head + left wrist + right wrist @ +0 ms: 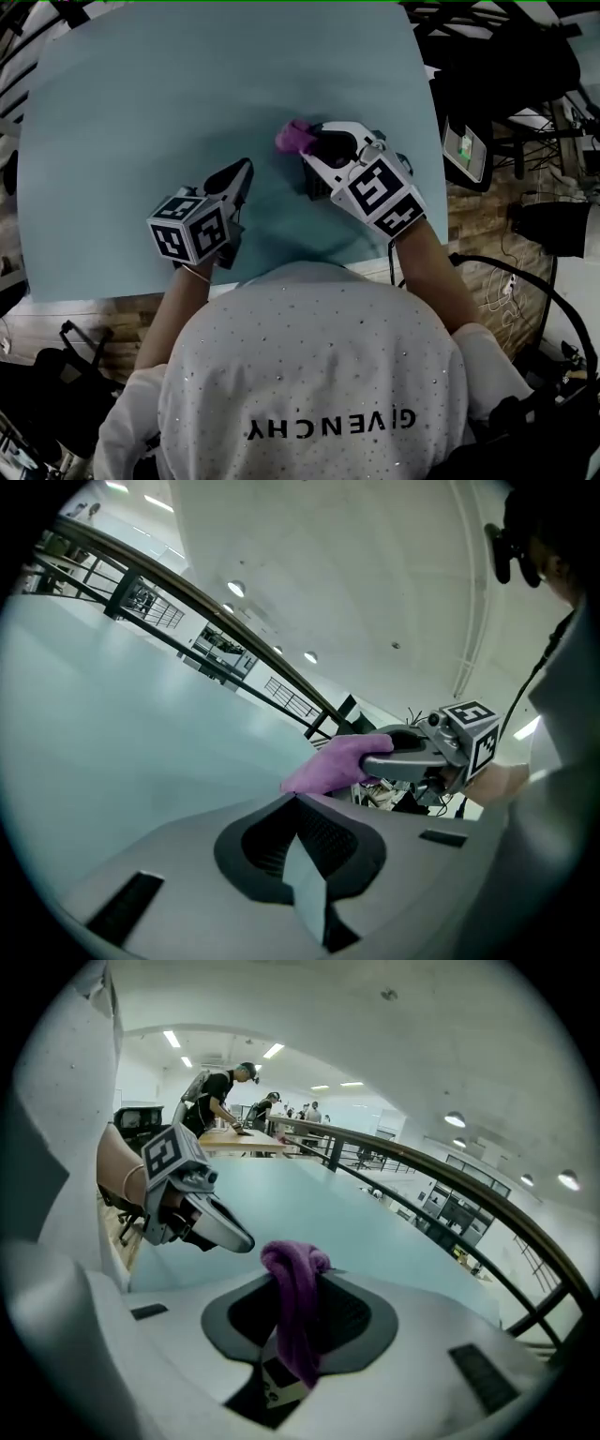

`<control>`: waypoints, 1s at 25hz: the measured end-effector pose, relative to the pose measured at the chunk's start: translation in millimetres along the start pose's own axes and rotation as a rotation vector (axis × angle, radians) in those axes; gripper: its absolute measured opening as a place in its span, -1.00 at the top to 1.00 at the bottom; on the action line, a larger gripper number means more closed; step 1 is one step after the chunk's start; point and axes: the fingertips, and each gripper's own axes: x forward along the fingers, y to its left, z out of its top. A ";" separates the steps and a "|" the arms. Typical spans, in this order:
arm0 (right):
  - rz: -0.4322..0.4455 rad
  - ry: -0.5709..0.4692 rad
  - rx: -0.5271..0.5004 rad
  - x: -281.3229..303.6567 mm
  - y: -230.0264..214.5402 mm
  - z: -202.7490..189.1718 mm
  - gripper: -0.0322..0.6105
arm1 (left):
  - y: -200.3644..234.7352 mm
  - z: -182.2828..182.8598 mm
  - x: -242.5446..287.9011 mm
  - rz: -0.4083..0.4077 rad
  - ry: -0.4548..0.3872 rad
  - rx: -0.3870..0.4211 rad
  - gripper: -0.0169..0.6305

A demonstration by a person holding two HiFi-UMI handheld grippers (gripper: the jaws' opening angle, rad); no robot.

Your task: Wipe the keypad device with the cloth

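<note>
Two grippers over teal table (112, 141). Holds left gripper (244, 171) closed, empty, left of right gripper (311, 155). Pinches purple cloth (294, 136) in right gripper's jaws. Glimpses keypad device (279, 1387), seemingly directly beneath right gripper: short downward press likely.

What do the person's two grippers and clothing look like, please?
Both the left gripper and right gripper have smooth light-grey shells tapering to dark-lined jaws, each carrying a white cube with black square markers. The person wears a white speckled top; forearms bare.
</note>
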 end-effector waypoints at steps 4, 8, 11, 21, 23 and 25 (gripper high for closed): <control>0.003 -0.007 0.094 0.4 0.3 -9.5 0.58 | 3.2 -3.6 -3.8 0.010 -0.002 -0.010 0.97; -0.012 -0.021 0.175 -6.3 -4.3 -16.7 0.58 | -1.4 -6.0 -6.3 0.001 0.000 -0.009 0.97; -0.039 -0.036 0.248 -9.8 -14.4 -21.2 0.58 | -1.2 -7.6 -7.8 -0.002 0.004 -0.007 0.97; -0.128 -0.017 0.342 -17.0 -37.8 -38.8 0.58 | 3.3 -11.2 -10.7 -0.006 0.012 -0.017 0.97; -0.146 -0.004 0.330 -17.7 -40.0 -40.6 0.58 | 5.0 -10.6 -12.1 -0.007 0.012 -0.019 0.97; -0.168 0.008 0.324 -19.2 -42.8 -43.8 0.58 | 6.9 -10.6 -13.4 -0.007 0.011 -0.021 0.97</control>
